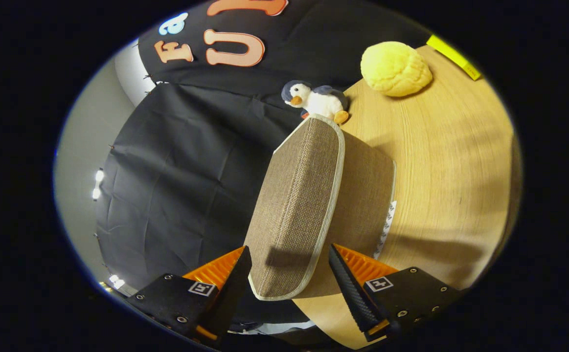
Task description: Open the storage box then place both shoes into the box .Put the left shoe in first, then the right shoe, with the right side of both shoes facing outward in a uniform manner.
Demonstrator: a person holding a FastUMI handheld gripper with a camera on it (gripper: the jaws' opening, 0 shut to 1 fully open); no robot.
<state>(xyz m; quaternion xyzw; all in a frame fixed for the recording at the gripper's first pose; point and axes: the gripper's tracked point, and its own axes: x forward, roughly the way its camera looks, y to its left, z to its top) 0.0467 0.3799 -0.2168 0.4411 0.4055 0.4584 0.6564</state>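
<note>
The wooden table is stretching out beyond my fingers, and the storage box, woven brown fabric with pale trim, is standing on it just ahead of me, its lid end reaching between my fingertips. My gripper is hanging spread wide, one finger on each side of that lid, neither pressing it. Past the box a yellow plush ball is lying, and a small toy penguin is sitting at the box's far end.

The storage box hides the penguin toy's underside — gripper contact with it unclear.
</note>
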